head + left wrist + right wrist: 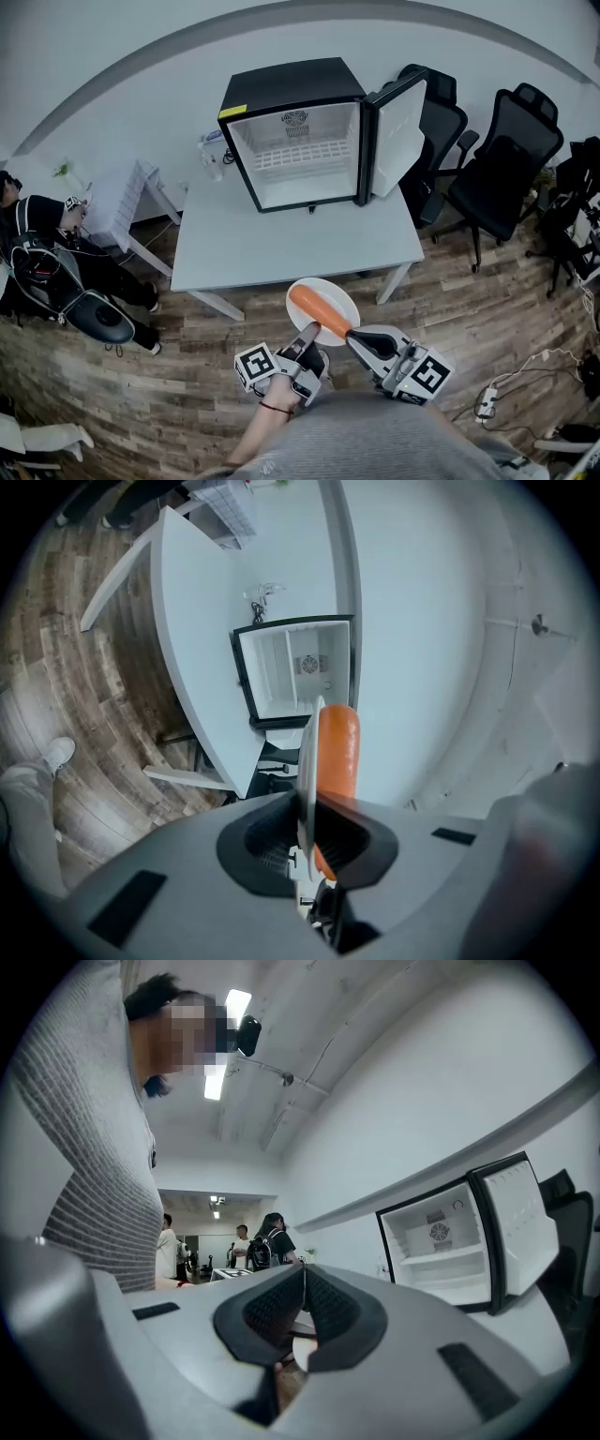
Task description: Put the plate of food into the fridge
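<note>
A white plate (335,289) carrying a long orange piece of food (319,311) hangs in the air just before the front edge of the white table (281,244). My left gripper (309,331) is shut on the plate's near rim. In the left gripper view the plate (306,761) stands edge-on between the jaws (307,832), with the food (337,752) beside it. My right gripper (354,335) grips the rim's right side; its jaws (302,1307) press on a thin edge. The black mini fridge (295,141) stands on the table's far part, its door (398,136) swung open to the right and its white shelves bare.
Black office chairs (497,159) stand right of the table. A person (56,253) sits at the left near a white rack (117,202). A clear bottle (211,155) stands left of the fridge. A power strip and cables (487,403) lie on the wooden floor.
</note>
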